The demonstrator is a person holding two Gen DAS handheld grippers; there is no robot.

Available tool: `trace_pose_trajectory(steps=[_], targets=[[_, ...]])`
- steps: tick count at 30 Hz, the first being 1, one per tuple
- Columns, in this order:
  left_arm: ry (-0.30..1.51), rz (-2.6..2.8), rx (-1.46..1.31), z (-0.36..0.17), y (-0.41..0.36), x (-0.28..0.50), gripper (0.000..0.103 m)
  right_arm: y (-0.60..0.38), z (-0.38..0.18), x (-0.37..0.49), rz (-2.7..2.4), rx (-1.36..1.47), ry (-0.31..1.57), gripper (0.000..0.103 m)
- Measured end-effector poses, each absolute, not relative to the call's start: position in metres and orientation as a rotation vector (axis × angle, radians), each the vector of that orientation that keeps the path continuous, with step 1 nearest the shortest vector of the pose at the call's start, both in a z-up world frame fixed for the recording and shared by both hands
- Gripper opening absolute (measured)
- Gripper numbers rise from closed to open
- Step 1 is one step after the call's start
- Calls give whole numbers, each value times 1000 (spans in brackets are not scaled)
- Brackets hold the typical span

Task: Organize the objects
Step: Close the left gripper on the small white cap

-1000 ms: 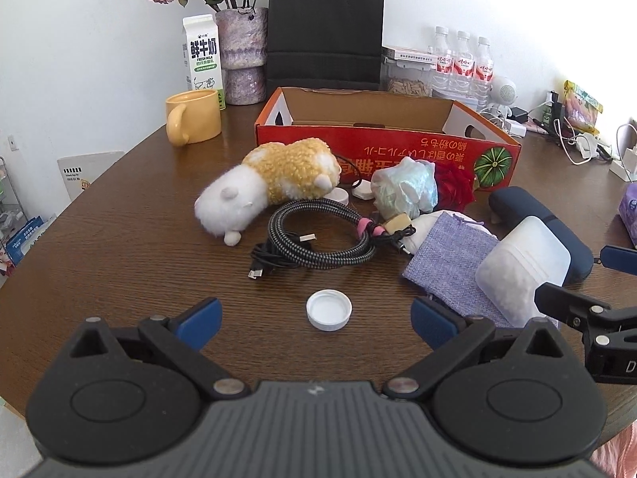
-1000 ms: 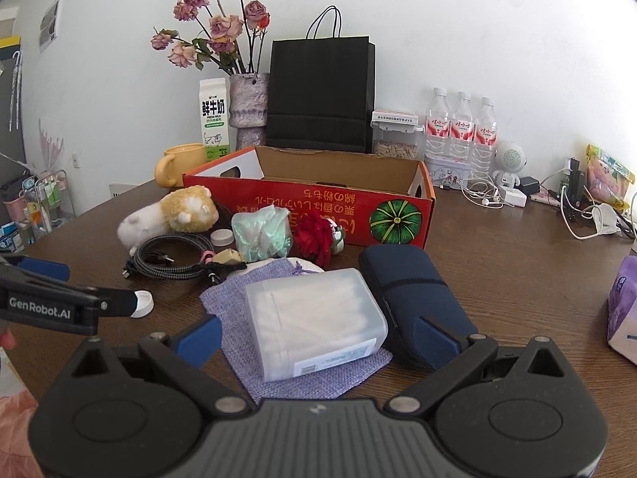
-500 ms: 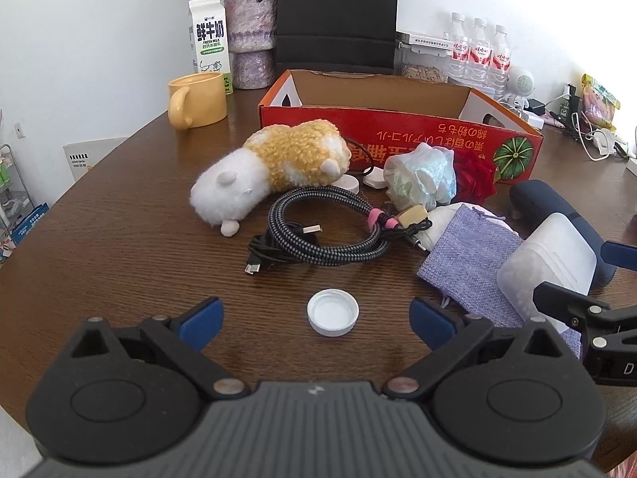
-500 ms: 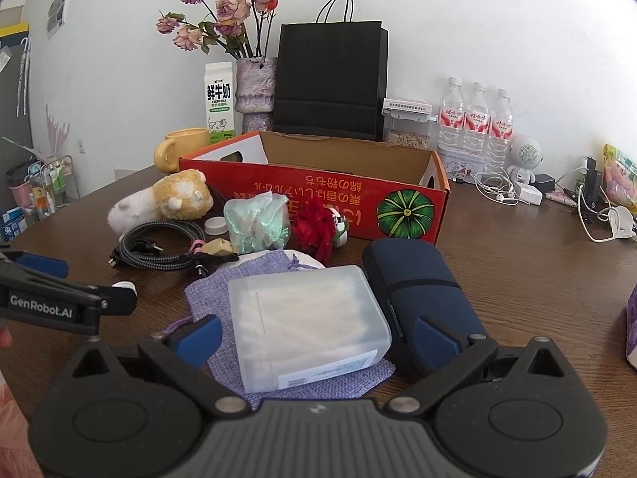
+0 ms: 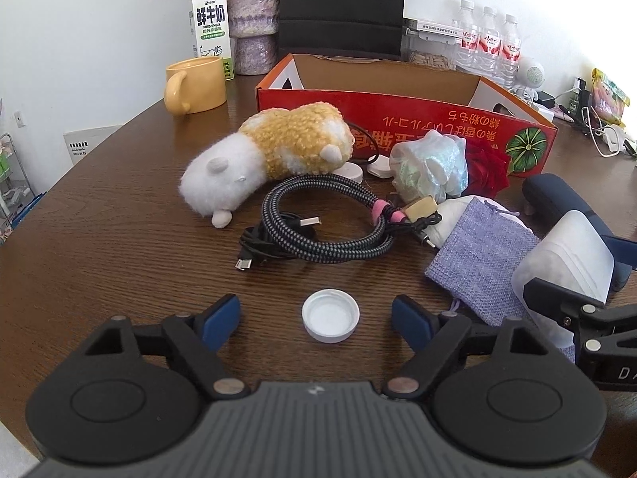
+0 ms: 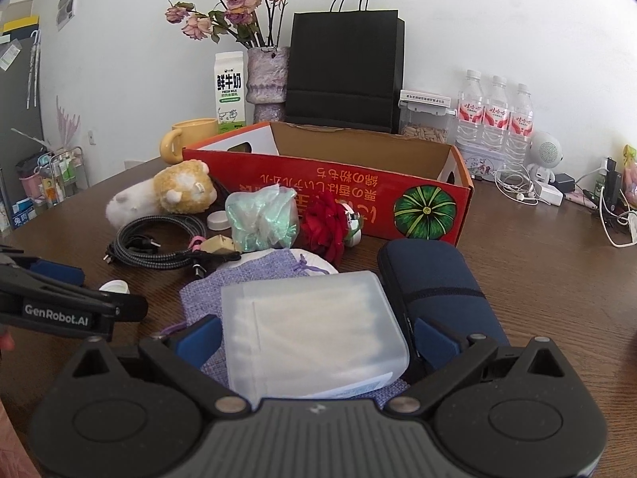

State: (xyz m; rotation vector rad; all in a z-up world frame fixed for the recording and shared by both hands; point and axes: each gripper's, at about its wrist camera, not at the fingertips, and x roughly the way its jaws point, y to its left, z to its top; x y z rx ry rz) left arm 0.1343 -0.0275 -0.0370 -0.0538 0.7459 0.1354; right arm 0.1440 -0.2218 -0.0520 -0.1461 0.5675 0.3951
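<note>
The red cardboard box (image 6: pixel 326 195) sat at my twelve o'clock. My right gripper (image 6: pixel 316 336) stood spread around the translucent plastic box (image 6: pixel 310 328), not clamped. My left gripper (image 5: pixel 316 316) gaped around the white cap (image 5: pixel 330 316) on the tabletop (image 5: pixel 119 247).

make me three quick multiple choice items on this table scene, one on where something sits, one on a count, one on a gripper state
1. Where does the white cap lie?
A. in the red box
B. on the table between the left gripper's fingers
C. on the mug

2. How many water bottles stand by the wall?
A. two
B. three
C. five

3. How is the right gripper?
A. open around the clear box
B. shut on the cable
C. shut on the plush

Answers: 1 B, the cap sits on bare wood inside the open left gripper. 2 B, three red labels show. 3 A, its fingers flank the clear box.
</note>
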Motion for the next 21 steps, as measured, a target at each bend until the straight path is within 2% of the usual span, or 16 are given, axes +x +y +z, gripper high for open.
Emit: trace_pose_trajectory(steps=[5,8,10,15,21], targets=[[738,136,-53,-37,-28,136,77,-221,-53,145,402,-148,560,102],[733,139,-54,-36,-28,136,72,-220,-51,143,412,-150,545,97],[728,139,-52,-36,-28,136,65,-219,-51,143,425,-156,542,95],[716,129,-50,-34,-27,135,32,-217,-53,146,417,-168,547,91],[712,127,-54,-33,-26,133,30,-216,-52,145,424,-173,549,91]])
